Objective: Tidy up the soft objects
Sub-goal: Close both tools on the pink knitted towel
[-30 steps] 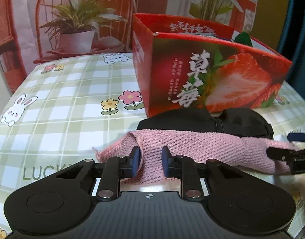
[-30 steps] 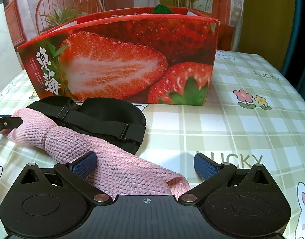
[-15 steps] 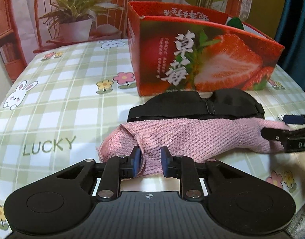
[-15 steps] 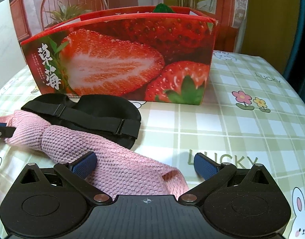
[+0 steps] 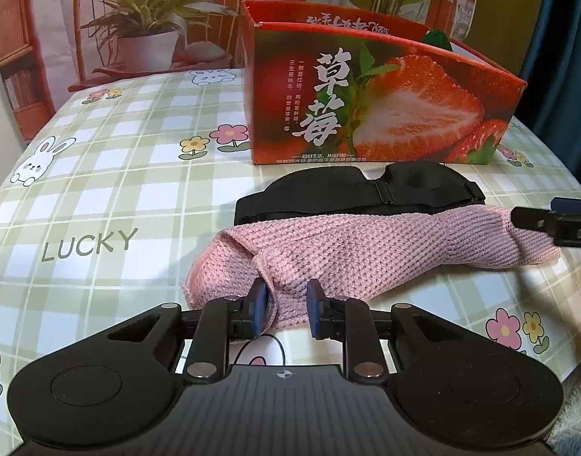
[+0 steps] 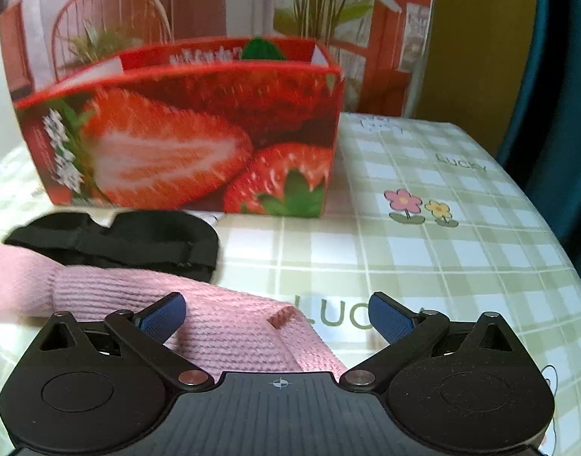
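Note:
A pink knitted cloth (image 5: 366, 250) lies stretched across the plaid tablecloth (image 5: 100, 197). My left gripper (image 5: 286, 300) is shut on the cloth's left end, a fold pinched between its blue pads. In the right wrist view the pink cloth (image 6: 100, 285) runs in from the left, and its other end lies between the wide-apart fingers of my right gripper (image 6: 277, 311), which is open with neither pad pressing on it. A black eye mask (image 5: 404, 186) rests just behind the cloth, partly under it. The red strawberry box (image 5: 366, 114) stands open-topped behind both.
The strawberry box (image 6: 176, 144) holds something green near its far corner. A printed backdrop of plants and a chair hangs behind the table. The table's right edge (image 6: 556, 250) curves down to a dark teal curtain. Bare tablecloth spreads to the box's left and right.
Both grippers have drawn back towards the near edge of the table. The pink cloth came along in the left gripper and now lies farther from the box. The right view is blurred.

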Tool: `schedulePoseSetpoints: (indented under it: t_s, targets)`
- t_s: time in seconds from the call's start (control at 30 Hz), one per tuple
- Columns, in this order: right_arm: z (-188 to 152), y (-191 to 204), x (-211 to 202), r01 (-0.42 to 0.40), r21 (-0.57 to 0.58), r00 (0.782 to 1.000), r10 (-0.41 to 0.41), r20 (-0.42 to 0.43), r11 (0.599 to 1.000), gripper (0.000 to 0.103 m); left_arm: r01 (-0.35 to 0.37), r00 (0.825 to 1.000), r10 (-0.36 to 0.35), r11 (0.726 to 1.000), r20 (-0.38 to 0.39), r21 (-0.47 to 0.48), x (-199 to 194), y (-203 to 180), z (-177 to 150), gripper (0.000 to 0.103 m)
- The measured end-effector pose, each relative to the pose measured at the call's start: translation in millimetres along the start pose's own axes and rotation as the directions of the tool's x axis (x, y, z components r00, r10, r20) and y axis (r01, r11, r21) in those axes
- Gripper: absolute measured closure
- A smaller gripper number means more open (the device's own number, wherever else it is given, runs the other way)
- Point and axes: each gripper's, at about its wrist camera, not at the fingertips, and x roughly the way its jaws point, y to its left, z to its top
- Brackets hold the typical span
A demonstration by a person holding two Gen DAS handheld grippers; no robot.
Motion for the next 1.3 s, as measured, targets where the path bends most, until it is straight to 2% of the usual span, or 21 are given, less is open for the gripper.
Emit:
schedulePoseSetpoints:
  t_s: [0.17, 0.33, 0.5, 0.57, 0.6, 0.7, 0.77, 0.83, 0.93, 1.1, 1.3]
  targets:
    - [0.6, -7.0, -15.6, -0.106, 0.076, 0.994, 0.105, 0.011, 0.992, 0.017, 0.010, 1.000, -0.010, 1.000, 0.006, -0.012, -1.2, 1.8, -1.8, 0.079]
    - [-3.5, 0.3, -10.1, -0.121, 0.067, 0.992, 0.122, -0.024, 0.990, 0.021, 0.020, 1.000, -0.019, 1.000, 0.011, -0.021, -0.7, 4.5, -2.2, 0.079]
    - [-11.5, 2.9, 5.6, -0.131, 0.078, 0.990, 0.135, -0.048, 0.988, 0.030, 0.022, 1.000, -0.022, 0.999, 0.014, -0.029, -0.7, 4.8, -2.8, 0.079]
    - [-14.4, 6.8, 6.6, -0.127, 0.052, 0.991, 0.129, -0.034, 0.991, 0.031, 0.024, 1.000, -0.023, 0.999, 0.020, -0.034, -1.1, 5.3, -3.3, 0.079]
    - [-15.0, 9.3, 6.8, -0.128, 0.034, 0.991, 0.129, -0.030, 0.991, 0.036, 0.021, 1.000, -0.021, 0.999, 0.023, -0.034, -1.8, 4.4, -3.9, 0.078]
    - [-15.3, 13.4, 5.5, -0.159, 0.007, 0.987, 0.159, -0.020, 0.987, 0.052, 0.010, 0.999, -0.008, 0.999, 0.039, -0.031, -6.9, 3.4, -3.5, 0.072]
    - [-15.6, 14.9, 4.9, -0.175, -0.004, 0.984, 0.175, -0.015, 0.985, 0.056, 0.025, 0.997, -0.021, 0.998, 0.072, -0.051, -14.9, 6.1, -1.0, 0.055]
    - [-16.1, 14.1, 5.1, -0.187, -0.002, 0.982, 0.187, -0.008, 0.982, 0.058, 0.053, 0.992, -0.044, 0.995, 0.115, -0.079, -24.5, 8.9, 3.5, 0.048]
    - [-16.2, 12.4, 5.7, -0.203, 0.003, 0.979, 0.203, 0.000, 0.979, 0.059, 0.085, 0.989, -0.072, 0.991, 0.129, -0.098, -28.3, 7.1, 11.3, 0.046]
    - [-16.2, 12.1, 6.4, -0.220, 0.005, 0.975, 0.220, 0.008, 0.976, 0.061, 0.079, 0.996, -0.075, 0.990, 0.038, -0.117, -6.0, -5.3, 17.3, 0.046]
    - [-18.1, 10.0, 6.9, -0.236, 0.012, 0.972, 0.236, 0.022, 0.972, 0.061, 0.064, 0.998, -0.065, 0.993, -0.003, -0.096, 9.7, -16.6, 12.2, 0.044]
